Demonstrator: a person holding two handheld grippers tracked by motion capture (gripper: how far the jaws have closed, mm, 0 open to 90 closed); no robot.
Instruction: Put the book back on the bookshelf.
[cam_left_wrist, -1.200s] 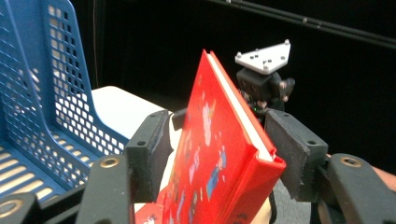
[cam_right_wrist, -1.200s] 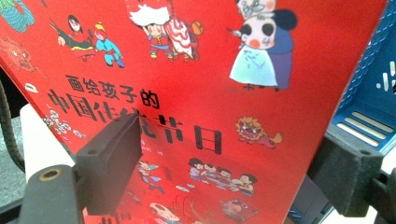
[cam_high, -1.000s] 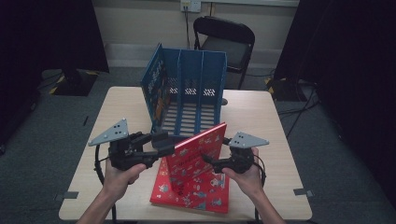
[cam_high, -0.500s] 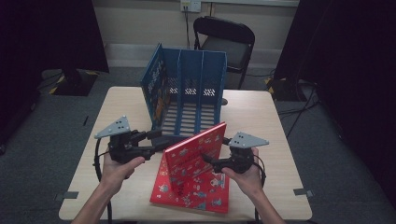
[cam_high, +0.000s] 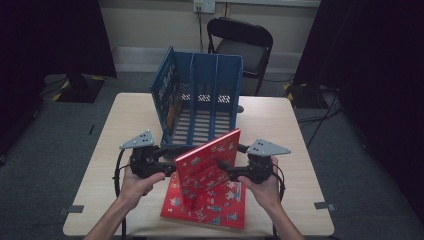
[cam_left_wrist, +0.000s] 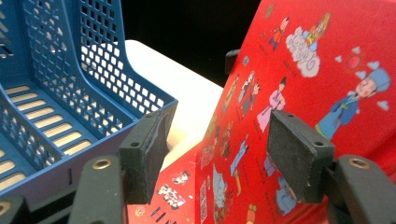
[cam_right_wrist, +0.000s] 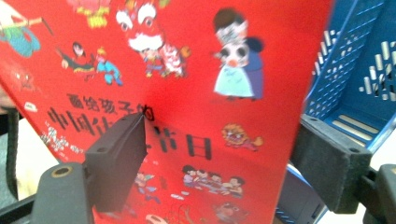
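The left gripper (cam_high: 172, 159) had just let go of the big flat red picture book (cam_high: 209, 162). Its jaws had been opening, and its two black fingers (cam_left_wrist: 144, 154) were now spread, with nothing pinched between them. It had dropped lower too. The right gripper (cam_high: 226, 170) held the tilted book by its edge, one pad on the front and one behind. A second red book (cam_high: 220, 207) lay flat under it. Past the fingers stood the blue plastic file rack (cam_high: 202, 102). I think the book goes there next.
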